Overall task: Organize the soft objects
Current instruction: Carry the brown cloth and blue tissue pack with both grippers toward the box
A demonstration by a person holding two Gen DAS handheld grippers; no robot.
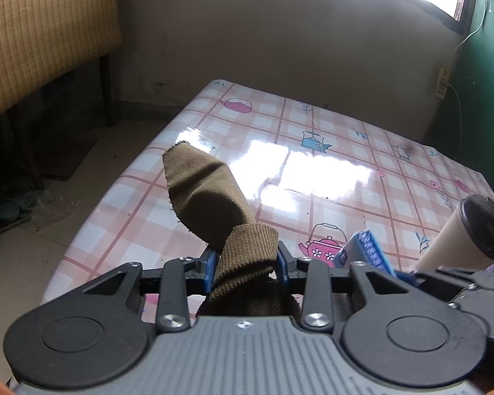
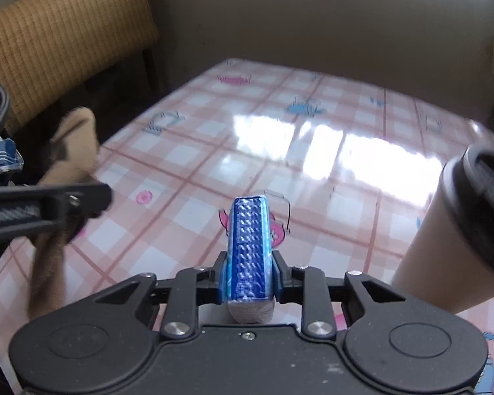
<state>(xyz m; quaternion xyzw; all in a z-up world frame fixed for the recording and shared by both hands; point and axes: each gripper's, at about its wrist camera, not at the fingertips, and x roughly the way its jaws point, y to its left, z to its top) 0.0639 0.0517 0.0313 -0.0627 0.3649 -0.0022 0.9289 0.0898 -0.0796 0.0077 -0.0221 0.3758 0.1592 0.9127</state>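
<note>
Both grippers are loaded: left gripper [image 1: 245, 265] clamps the brown cloth [image 1: 207, 200] rising ahead, right gripper [image 2: 247, 276] clamps the blue pack [image 2: 248, 247] lengthwise, table [image 2: 313, 181] below.

Left tongs [image 1: 247, 260] and right tongs [image 2: 248, 276] both clamped, angled downward.

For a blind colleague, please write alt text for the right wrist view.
The right gripper clamps a blue patterned packet above a pink checked tablecloth. A tan cup with a dark lid is at right, brown cloth at left.
</note>
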